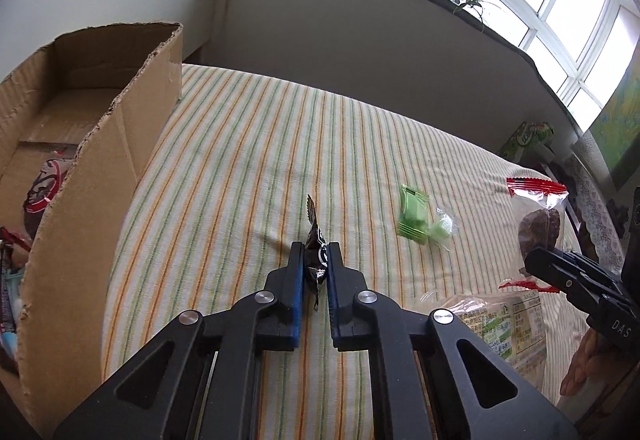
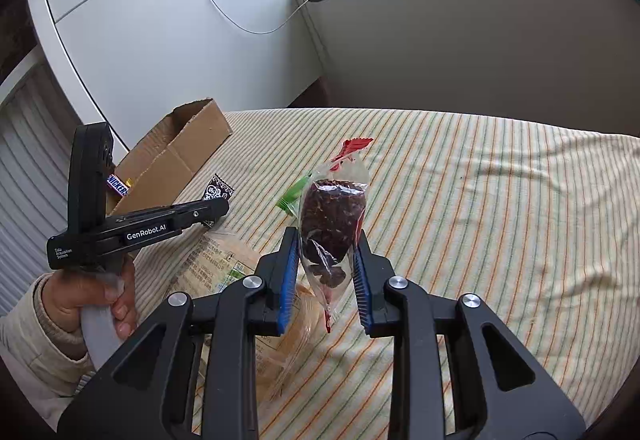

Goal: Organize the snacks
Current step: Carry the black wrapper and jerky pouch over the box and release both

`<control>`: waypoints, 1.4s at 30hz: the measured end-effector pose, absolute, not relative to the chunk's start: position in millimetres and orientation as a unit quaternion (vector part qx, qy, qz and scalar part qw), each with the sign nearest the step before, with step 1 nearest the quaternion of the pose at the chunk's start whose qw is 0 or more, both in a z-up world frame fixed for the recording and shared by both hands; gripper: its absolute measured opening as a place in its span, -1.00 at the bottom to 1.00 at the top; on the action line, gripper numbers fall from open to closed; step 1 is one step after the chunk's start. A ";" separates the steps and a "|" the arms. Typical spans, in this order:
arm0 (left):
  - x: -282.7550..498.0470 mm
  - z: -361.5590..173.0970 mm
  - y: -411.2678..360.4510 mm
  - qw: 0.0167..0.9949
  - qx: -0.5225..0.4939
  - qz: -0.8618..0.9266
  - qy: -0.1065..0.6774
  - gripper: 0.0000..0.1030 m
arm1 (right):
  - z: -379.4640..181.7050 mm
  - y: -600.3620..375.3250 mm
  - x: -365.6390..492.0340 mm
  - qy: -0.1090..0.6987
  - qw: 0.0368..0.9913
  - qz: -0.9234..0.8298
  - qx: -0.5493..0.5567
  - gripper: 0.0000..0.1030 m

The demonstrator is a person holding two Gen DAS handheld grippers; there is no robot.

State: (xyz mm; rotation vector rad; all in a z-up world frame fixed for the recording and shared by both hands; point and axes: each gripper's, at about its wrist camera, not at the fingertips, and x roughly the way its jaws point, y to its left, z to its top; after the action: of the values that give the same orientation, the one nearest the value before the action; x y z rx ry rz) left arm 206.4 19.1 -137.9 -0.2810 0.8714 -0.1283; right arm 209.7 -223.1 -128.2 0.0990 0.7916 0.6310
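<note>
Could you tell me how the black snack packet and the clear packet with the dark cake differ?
The black snack packet is small, opaque and patterned; the clear packet is larger, see-through, with red ends. The left tongs pinch the black one; the right tongs hold the clear one. Both are gripped above the striped cloth.

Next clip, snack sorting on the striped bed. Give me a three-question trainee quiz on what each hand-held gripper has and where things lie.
1. True or false: the left hand-held gripper is shut on a black wrapper.
2. What does the right hand-held gripper hold? A) clear bag with a dark cake B) green packet C) Snickers bar
3. Fill in: the Snickers bar lies in the ____.

Key: 1 true; 2 A; 3 cardboard box.
</note>
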 end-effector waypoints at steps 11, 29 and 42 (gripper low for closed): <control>180.0 -108.6 8.3 0.925 -0.112 -0.094 0.350 -0.83 | -124.5 -226.8 188.2 0.361 0.896 0.253 0.055 -0.49; 57.8 25.6 9.9 0.976 -0.046 -0.147 0.157 -0.83 | 9.0 -214.4 68.8 0.238 0.944 0.230 0.003 -0.48; 39.6 26.5 29.5 0.976 -0.066 -0.156 0.140 -0.83 | 14.9 -184.5 57.3 0.244 0.940 0.236 -0.023 -0.48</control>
State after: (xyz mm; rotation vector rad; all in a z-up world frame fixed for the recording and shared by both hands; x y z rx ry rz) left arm 39.6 29.5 26.5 -0.1327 0.2816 -0.3142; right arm 57.3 -184.5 14.9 -0.0475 0.4985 0.4822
